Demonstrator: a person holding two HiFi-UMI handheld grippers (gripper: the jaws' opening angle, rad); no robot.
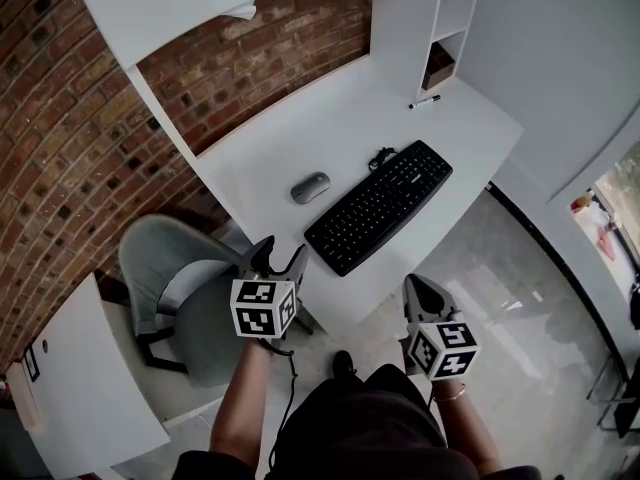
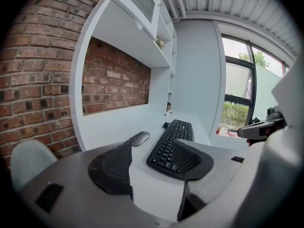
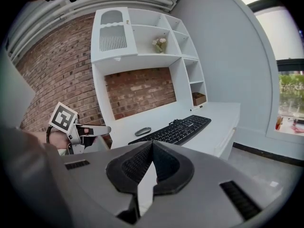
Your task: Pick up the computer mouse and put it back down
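Desk (image 1: 350, 118), mouse (image 1: 310, 187) away from edge, left hand-held gripper (image 1: 280, 256) open, right hand-held gripper (image 1: 418, 290) closed

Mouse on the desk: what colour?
Grey. The mouse shows best in the head view, lying beside the black keyboard.

And the left gripper's (image 2: 153, 148) own pads (image 2: 111, 170) blocked the keyboard's (image 2: 178, 132) near end and the mouse's (image 2: 141, 137) edge, the shelf unit (image 1: 455, 8) ran off the head view's top, its cubby's brown item (image 1: 438, 68) too small to name.
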